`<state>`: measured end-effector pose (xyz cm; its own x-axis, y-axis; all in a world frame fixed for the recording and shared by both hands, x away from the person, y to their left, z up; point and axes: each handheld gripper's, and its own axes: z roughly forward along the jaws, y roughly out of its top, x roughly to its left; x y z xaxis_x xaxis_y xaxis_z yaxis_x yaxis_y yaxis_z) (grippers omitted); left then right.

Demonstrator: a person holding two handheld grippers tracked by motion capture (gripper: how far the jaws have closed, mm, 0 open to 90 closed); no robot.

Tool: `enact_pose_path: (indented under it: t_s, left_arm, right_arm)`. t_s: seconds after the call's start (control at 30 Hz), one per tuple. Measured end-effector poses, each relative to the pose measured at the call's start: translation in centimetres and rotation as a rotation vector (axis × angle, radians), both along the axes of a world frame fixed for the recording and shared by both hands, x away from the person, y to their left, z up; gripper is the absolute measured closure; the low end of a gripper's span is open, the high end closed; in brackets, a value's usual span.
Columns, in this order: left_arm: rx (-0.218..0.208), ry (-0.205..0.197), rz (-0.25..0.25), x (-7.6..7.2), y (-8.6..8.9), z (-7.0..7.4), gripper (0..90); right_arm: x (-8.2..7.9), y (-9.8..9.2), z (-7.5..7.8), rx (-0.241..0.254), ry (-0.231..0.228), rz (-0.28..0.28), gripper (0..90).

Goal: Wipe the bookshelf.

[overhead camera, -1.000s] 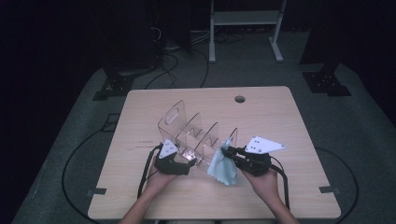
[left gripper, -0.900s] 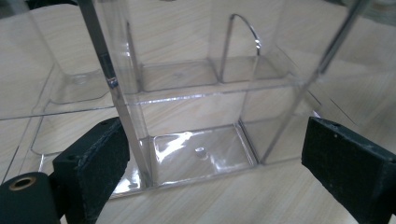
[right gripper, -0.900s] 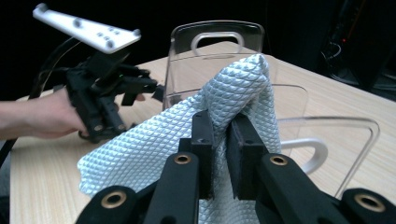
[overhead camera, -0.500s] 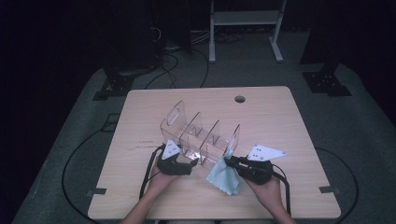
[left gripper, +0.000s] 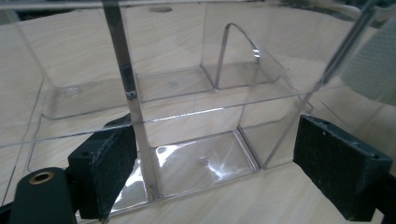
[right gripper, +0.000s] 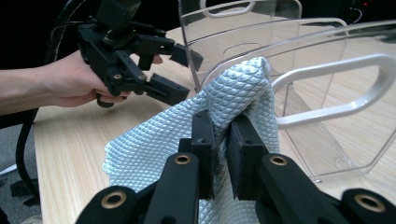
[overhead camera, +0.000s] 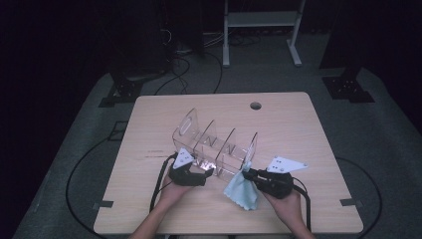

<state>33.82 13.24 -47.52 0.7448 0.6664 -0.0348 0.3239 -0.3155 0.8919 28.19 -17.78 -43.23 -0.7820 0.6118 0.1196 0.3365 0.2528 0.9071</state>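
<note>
Organizer (overhead camera: 214,144): clear, divided compartments empty, frame centre.
Left gripper (overhead camera: 201,175): jaws apart, astride its wall.
Right gripper (overhead camera: 247,174): clamped on blue cloth (overhead camera: 241,191).

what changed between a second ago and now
The right gripper, shut on the blue cloth, came down, so the cloth now drapes onto the table beside the clear organizer. The left gripper has just been closing a little around an organizer wall, pads not pressing. The organizer stayed put.

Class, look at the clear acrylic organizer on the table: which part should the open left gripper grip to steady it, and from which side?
Probably the upright side wall of the organizer, from the person's side: this thin, flat edge already stands between the left gripper's open jaws.
</note>
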Motion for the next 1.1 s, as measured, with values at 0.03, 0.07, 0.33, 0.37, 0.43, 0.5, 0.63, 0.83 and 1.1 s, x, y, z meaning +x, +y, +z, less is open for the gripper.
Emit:
enact_pose_path:
  t_s: [0.03, 0.07, 0.33, 0.37, 0.43, 0.5, 0.63, 0.83, 1.1]
  left_arm:
    - [0.002, -0.002, -0.005, -0.2, -0.2, 0.0, 12.9]
    - [0.002, -0.002, -0.012, -0.3, -0.5, 0.0, 12.8]
    - [0.013, -0.008, -0.080, -1.5, -3.0, 0.1, 12.7]
    - [0.013, -0.008, -0.090, -1.6, -3.3, 0.1, 12.8]
    - [0.016, -0.012, -0.110, -1.9, -3.9, 0.1, 12.7]
    - [0.020, -0.020, -0.131, -2.1, -4.5, 0.1, 12.7]
    - [0.016, -0.025, -0.152, -2.5, -4.9, 0.2, 12.8]
    - [0.023, 0.004, -0.152, -2.9, -3.4, 0.1, 12.8]
    - [0.018, -0.005, -0.156, -4.0, -0.2, 1.1, 14.0]
  right_arm:
    - [-0.1, -0.3, 0.0, 0.005, 0.004, -0.006, 81.4]
    - [-0.1, -0.7, 0.0, 0.007, 0.004, -0.012, 81.4]
    - [-0.6, -4.3, -0.1, 0.012, 0.009, -0.087, 81.4]
    - [-0.6, -4.8, -0.1, 0.009, 0.009, -0.097, 81.4]
    - [-0.7, -5.7, -0.1, 0.010, 0.008, -0.120, 81.4]
    - [-0.7, -6.5, -0.1, 0.016, 0.009, -0.146, 81.4]
    - [-0.5, -7.7, -0.3, 0.031, 0.010, -0.176, 81.4]
    - [-0.5, -7.6, -0.3, 0.031, 0.004, -0.176, 81.4]
    - [-0.9, -7.5, -0.1, 0.040, 0.007, -0.178, 81.4]
